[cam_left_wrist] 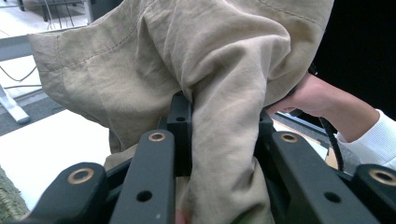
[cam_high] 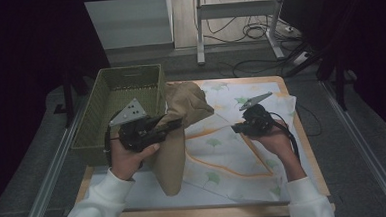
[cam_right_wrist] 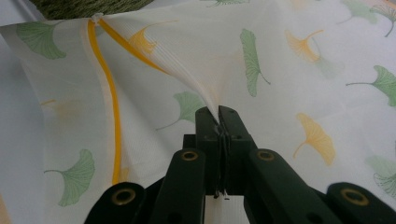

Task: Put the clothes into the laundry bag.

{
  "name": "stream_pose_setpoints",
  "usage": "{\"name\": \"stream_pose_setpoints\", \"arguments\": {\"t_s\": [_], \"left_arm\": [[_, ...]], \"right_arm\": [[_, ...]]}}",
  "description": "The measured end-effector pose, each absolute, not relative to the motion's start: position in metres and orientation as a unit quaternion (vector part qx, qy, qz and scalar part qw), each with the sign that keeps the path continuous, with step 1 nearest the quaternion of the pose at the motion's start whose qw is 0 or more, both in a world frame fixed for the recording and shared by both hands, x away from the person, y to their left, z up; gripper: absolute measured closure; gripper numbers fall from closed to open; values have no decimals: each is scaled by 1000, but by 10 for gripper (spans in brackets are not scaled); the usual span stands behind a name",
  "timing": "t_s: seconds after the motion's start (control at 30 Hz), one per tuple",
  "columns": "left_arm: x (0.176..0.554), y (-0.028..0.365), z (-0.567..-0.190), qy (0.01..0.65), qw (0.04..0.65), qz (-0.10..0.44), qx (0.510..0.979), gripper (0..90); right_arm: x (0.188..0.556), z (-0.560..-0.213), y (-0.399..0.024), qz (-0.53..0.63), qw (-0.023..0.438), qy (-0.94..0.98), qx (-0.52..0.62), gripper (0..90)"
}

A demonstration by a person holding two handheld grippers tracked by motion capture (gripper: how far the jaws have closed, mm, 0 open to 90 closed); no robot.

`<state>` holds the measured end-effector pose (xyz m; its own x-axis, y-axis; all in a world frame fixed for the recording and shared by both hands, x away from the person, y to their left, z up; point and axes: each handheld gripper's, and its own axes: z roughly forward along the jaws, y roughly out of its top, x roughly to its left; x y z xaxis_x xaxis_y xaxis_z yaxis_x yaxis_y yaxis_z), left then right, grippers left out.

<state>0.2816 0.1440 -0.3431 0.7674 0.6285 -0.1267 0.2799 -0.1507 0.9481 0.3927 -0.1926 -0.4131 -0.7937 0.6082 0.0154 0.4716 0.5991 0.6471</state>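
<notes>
A basket (cam_high: 125, 99) stands left of the cloth (cam_high: 243, 151), garment (cam_high: 179, 124) between.

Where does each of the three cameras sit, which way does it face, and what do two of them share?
High view: above the table's near side, looking forward and down; forearms, left gripper, right gripper.
Left gripper view: on that gripper, along jaws clamping the tan garment; the other hand beyond.
Right gripper view: on that gripper, along jaws pinching the leaf-print cloth.
Shared: high and left gripper views both show the garment.
</notes>
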Motion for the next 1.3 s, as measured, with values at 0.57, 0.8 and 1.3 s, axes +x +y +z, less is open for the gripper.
{"name": "stream_pose_setpoints", "arguments": {"t_s": [0.57, 0.8, 1.3], "left_arm": [[278, 133, -352, 295, 570, 128, 756, 709], [278, 127, -360, 293, 569, 118, 759, 709], [277, 117, -385, 299, 554, 89, 772, 709]], "right_arm": [[393, -413, -192, 329, 104, 888, 304, 866], [393, -414, -192, 328, 104, 888, 303, 866], [394, -414, -192, 328, 101, 888, 306, 866]]}}
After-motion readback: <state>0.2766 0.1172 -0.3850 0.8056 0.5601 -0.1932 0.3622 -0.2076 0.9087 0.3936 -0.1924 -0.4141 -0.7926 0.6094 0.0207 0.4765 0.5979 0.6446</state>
